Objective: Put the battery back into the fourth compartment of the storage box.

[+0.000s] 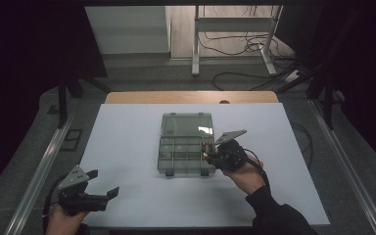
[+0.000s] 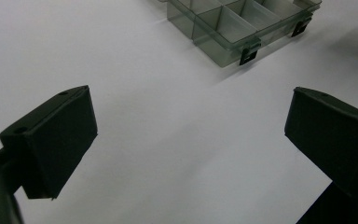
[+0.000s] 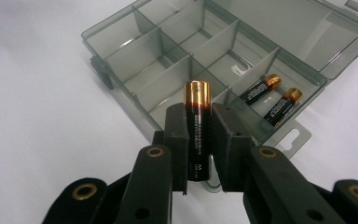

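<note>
My right hand-held gripper pinches a battery upright between its jaws, gold cap up, black body clamped on both sides. It sits at the near right corner of the organiser box, just over the box's rim; in the high view this gripper is at the right edge of the box, mid-worktop.

The box is smoky clear plastic, lid folded open flat on the far side, its tray split by dividers into compartments. Two more batteries lie side by side in one compartment at the tray's right end, against the hinge side.

My left hand-held gripper rests at the near left of the white worktop, well apart from the box, jaws spread wide with nothing between them. In its own view the jaws frame bare worktop, and the box's near corner with two black latches lies beyond.
</note>
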The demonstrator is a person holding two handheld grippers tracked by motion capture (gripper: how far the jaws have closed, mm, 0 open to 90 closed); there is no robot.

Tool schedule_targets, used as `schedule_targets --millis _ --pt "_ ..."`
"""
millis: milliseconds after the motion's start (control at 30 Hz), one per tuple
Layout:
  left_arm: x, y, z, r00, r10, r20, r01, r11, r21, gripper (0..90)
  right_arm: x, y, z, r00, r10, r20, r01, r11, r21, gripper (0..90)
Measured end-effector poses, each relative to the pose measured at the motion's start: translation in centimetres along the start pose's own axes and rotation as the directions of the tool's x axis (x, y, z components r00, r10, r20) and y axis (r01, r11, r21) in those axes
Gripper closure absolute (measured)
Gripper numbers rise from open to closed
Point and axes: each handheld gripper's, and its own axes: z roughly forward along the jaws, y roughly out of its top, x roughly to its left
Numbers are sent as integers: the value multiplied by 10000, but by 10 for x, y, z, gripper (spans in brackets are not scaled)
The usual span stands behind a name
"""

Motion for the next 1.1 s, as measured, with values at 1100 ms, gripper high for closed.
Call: schedule_targets --millis 1100 --pt "0 0 0 10000 -31 10 31 10000 6 28 -30 22 18 9968 463 644 -451 9988 -202 763"
